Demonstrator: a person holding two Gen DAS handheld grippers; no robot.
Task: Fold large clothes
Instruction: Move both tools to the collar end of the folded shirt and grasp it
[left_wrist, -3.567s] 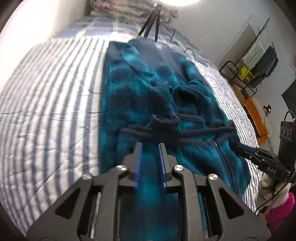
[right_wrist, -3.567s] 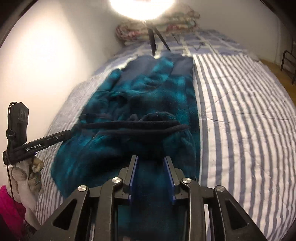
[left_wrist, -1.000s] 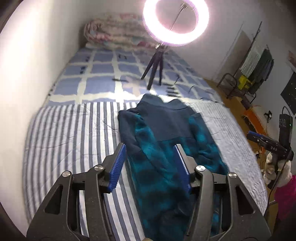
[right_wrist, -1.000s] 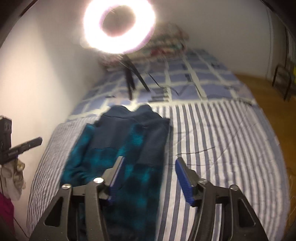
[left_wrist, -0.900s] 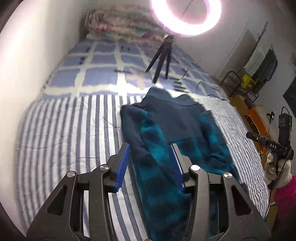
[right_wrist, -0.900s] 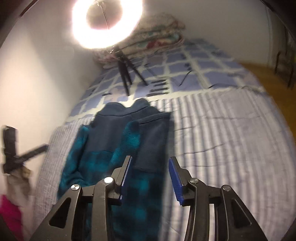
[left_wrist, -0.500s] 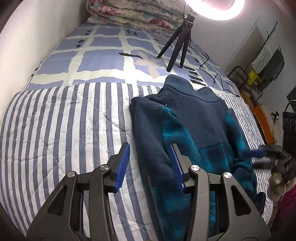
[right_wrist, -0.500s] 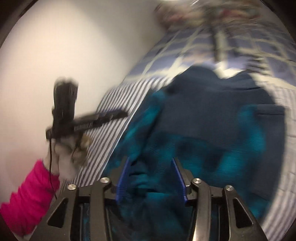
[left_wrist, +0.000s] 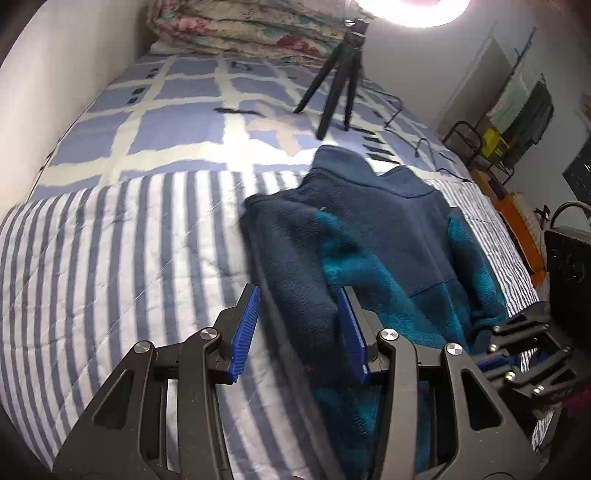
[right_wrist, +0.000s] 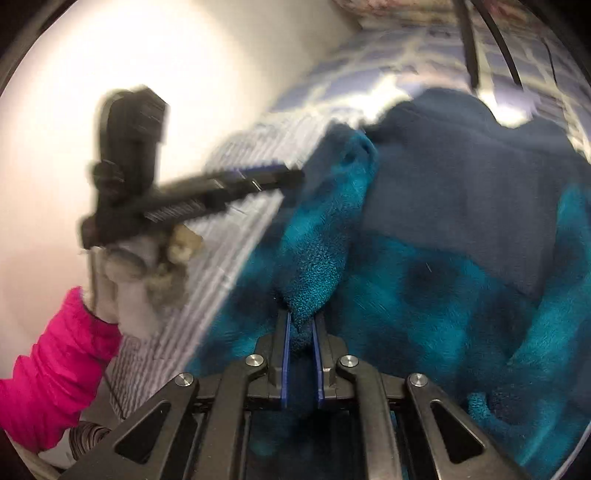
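Observation:
A fleece jacket (left_wrist: 388, 236), navy at the top and teal below, lies with its collar away from me on the striped bedsheet (left_wrist: 110, 258). My left gripper (left_wrist: 299, 328) hovers open at the jacket's left edge. One pad is over the sheet and the other over navy fleece, and neither presses. At the jacket's other side, my right gripper (right_wrist: 301, 326) is closing, with a raised fold of teal fleece (right_wrist: 314, 266) pinched between its pads. The right wrist view also shows the left gripper (right_wrist: 288, 177) from the side, held by a gloved hand (right_wrist: 136, 266) with a pink sleeve (right_wrist: 48, 369).
A black tripod (left_wrist: 340, 85) with a ring light stands on the checked blanket (left_wrist: 177, 129) beyond the collar. A folded floral quilt (left_wrist: 251, 29) lies at the head of the bed. A white wall runs along the left. A cable (left_wrist: 424, 147) and a clothes rack (left_wrist: 517, 110) are on the right.
Both grippers came down toward the jacket. The right one swung across to the jacket's side edge and shut on a teal fold. The left one settled over the left edge, still open.

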